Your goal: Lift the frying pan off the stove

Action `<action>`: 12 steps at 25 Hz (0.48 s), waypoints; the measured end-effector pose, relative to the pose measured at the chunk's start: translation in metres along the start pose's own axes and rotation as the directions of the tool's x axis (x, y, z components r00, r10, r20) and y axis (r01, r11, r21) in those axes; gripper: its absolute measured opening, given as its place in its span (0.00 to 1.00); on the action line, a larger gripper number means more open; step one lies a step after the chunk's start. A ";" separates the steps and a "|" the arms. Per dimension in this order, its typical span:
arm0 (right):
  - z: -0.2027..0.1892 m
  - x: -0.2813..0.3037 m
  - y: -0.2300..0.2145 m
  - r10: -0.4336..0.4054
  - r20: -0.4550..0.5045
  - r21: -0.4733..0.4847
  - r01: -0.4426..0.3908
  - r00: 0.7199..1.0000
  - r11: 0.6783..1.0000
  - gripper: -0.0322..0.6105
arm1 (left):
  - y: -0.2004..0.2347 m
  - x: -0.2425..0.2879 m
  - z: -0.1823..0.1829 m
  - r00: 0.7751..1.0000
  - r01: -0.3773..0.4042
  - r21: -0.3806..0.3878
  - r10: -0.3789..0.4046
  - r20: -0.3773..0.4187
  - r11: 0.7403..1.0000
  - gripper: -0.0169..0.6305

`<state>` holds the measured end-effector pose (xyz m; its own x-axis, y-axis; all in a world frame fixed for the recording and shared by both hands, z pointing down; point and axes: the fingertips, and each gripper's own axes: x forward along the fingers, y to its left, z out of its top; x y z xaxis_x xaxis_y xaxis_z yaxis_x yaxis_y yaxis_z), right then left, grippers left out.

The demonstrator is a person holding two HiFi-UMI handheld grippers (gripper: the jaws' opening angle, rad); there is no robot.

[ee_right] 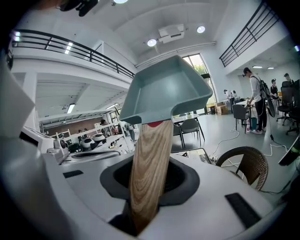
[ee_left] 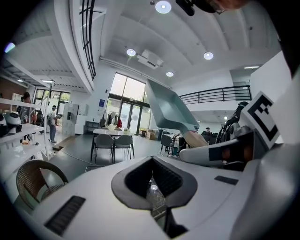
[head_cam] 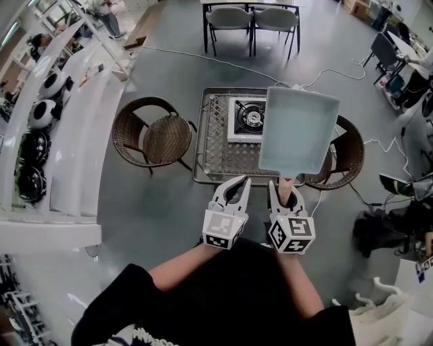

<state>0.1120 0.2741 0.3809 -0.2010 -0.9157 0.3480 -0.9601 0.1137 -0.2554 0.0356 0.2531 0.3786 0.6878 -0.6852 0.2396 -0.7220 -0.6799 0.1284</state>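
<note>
A square pale-blue frying pan hangs in the air over the right side of the metal mesh table, clear of the small gas stove that stands on it. My right gripper is shut on the pan's wooden handle. In the right gripper view the handle runs up between the jaws to the tilted pan. My left gripper hovers beside it at the table's near edge, its jaws slightly apart with nothing between them. The left gripper view catches the pan raised at the right.
A wicker chair stands left of the table and another at its right, partly under the pan. A white curved counter with helmets runs along the left. Dark table and grey chairs are at the back. Cables cross the floor.
</note>
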 end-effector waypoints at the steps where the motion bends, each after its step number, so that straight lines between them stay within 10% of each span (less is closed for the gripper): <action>1: 0.001 -0.006 -0.003 0.005 0.002 -0.009 -0.005 1.000 1.000 0.21 | -0.006 -0.001 0.000 1.000 -0.007 -0.003 0.007 0.003 1.000 0.05; 12: -0.017 -0.045 -0.013 0.093 -0.045 -0.027 -0.094 0.995 0.995 0.21 | -0.046 -0.024 -0.003 0.995 -0.096 -0.028 0.097 0.034 0.995 0.05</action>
<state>0.1296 0.3203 0.3842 -0.2976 -0.8831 0.3628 -0.9419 0.2096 -0.2624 0.0523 0.3018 0.3701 0.6164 -0.7564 0.2186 -0.7867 -0.6030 0.1320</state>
